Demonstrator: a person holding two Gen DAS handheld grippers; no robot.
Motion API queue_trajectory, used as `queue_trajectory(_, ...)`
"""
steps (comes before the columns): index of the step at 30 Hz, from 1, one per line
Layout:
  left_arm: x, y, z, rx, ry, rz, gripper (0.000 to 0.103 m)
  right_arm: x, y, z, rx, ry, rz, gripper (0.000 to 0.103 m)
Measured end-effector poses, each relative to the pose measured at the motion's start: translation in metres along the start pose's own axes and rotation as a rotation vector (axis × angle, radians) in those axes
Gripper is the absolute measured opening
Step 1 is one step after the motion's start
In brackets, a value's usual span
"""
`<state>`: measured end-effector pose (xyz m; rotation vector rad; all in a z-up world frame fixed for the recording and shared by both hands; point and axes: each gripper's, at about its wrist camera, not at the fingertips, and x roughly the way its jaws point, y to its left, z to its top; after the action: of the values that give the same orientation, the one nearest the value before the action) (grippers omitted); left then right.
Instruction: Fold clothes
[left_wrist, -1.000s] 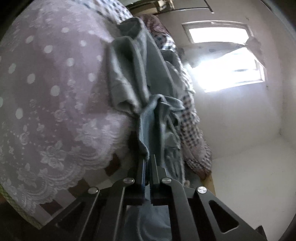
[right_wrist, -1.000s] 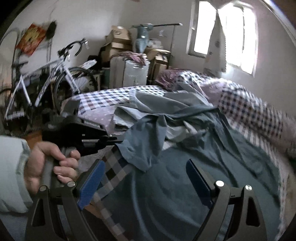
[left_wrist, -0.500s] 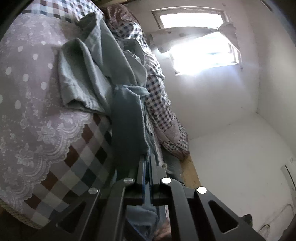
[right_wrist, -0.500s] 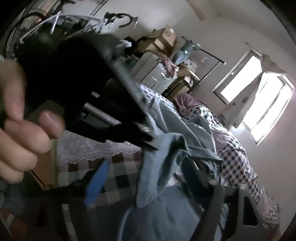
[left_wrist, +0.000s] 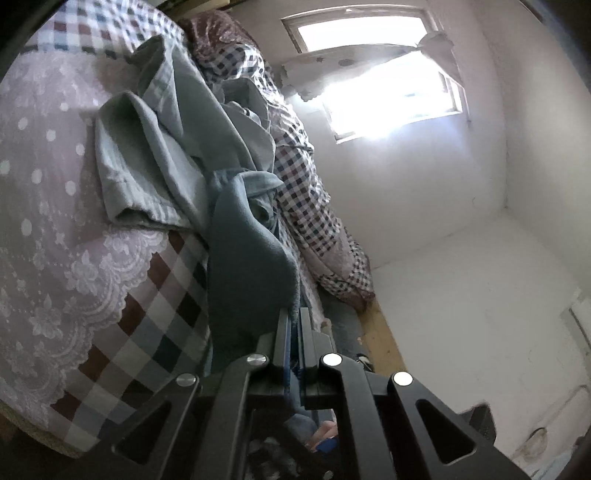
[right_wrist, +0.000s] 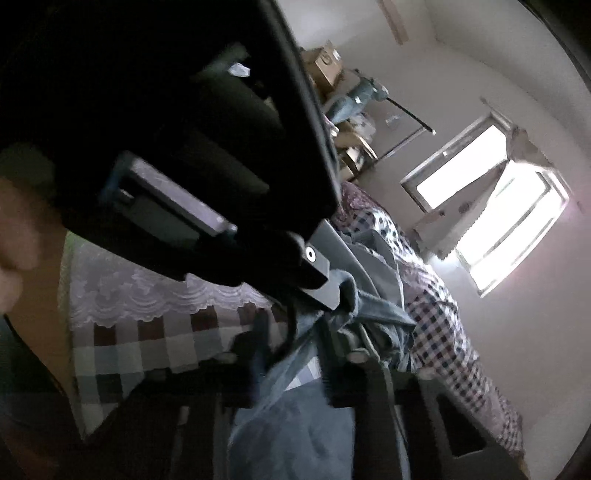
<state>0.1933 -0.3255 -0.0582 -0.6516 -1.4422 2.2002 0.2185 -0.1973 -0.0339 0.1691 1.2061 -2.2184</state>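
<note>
A blue-grey garment (left_wrist: 243, 266) hangs off the bed edge over the checked sheet (left_wrist: 147, 314). My left gripper (left_wrist: 293, 310) is shut on its edge, the fabric pinched between the two fingers. In the right wrist view the same garment (right_wrist: 295, 424) runs down between the fingers of my right gripper (right_wrist: 291, 332). Its jaws are closing, with bunched cloth filling the gap between them. Just above it, close to the lens, is the left gripper (right_wrist: 332, 295), dark and blurred. A paler grey-green garment (left_wrist: 147, 166) lies crumpled further up the bed.
A lace-edged dotted cover (left_wrist: 48, 184) lies over the near part of the bed. A small-checked quilt (left_wrist: 306, 192) runs along the wall under a bright window (left_wrist: 388, 92). Stacked cardboard boxes (right_wrist: 325, 62) stand beyond the bed. A person's hand (right_wrist: 14, 240) shows at far left.
My right gripper swung in under the left gripper and its fingers narrowed from wide apart onto the blue-grey cloth. The left gripper kept its grip and rose slightly, rolling.
</note>
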Motion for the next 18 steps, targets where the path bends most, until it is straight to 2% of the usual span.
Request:
queue_trajectory(1, -0.003, -0.002, 0.000, 0.002, -0.002, -0.006, 0.001, 0.001, -0.004, 0.000, 0.025, 0.006, 0.003, 0.003)
queue_trajectory(4, -0.008, -0.003, 0.000, -0.001, -0.021, -0.027, 0.002, 0.000, -0.020, 0.000, 0.119, 0.015, 0.041, 0.002)
queue_trajectory(8, -0.016, 0.005, 0.003, -0.050, -0.057, -0.035, 0.021, -0.010, -0.044, 0.004, 0.235, 0.013, 0.085, 0.001)
queue_trajectory(11, -0.017, 0.012, 0.005, -0.082, -0.071, -0.010, 0.027, -0.026, -0.067, 0.005, 0.328, 0.000, 0.103, 0.001)
queue_trajectory(18, 0.007, 0.008, 0.003, -0.057, -0.022, 0.023, 0.037, -0.066, -0.145, -0.009, 0.592, -0.034, 0.116, 0.001)
